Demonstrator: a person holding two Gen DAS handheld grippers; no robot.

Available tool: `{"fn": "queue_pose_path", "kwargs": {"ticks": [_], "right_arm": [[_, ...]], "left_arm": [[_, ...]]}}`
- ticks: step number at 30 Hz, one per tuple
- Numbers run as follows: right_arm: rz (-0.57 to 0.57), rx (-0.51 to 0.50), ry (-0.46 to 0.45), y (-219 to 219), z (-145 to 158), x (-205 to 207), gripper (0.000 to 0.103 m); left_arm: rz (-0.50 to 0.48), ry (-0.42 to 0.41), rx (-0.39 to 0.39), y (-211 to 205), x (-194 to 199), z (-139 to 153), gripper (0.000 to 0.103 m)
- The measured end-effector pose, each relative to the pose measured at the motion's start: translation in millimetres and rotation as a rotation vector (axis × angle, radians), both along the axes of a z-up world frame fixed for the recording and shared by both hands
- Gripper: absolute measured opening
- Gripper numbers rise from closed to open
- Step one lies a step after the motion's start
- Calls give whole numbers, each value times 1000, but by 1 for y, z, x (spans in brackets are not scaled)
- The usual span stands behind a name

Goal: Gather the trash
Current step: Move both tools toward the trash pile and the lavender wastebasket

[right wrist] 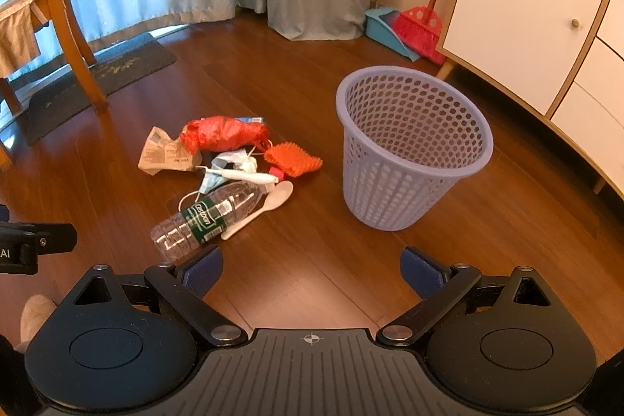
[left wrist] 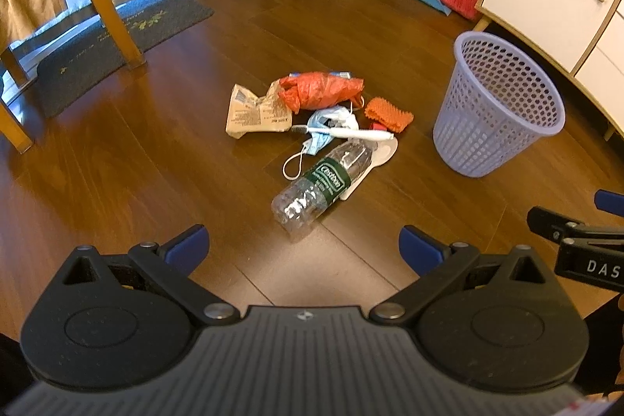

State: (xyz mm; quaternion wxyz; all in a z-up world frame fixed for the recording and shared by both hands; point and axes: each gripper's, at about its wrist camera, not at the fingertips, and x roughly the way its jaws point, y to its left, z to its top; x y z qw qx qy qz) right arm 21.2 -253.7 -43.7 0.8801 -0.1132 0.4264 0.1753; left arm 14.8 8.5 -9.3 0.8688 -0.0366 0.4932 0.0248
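Trash pile seen on floor [left wrist: 156, 182], just left of empty bin [right wrist: 413, 151]. Both grippers, left [left wrist: 304, 248] and right [right wrist: 312, 269], held wide open, empty. Bottle [left wrist: 319, 186] nearest: judged light, crushable, slippery; best gripped across labelled middle.

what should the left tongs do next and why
Probably ease the left tongs forward and down onto the plastic bottle. They are open and empty, and the bottle is the nearest piece of the trash pile, lying on its side on the floor just ahead of them. The purple basket stands upright to the right, apparently empty, ready for a drop.
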Motion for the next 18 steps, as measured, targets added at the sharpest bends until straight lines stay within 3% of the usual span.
{"fn": "queue_pose_path", "kwargs": {"ticks": [14,18], "right_arm": [[2,0,16,5,-10,17,96],[6,3,29,8,-15,21,96]], "left_arm": [[-26,106,127,-1,23,-21,102],[-12,135,99,5,30,-28,102]]}}
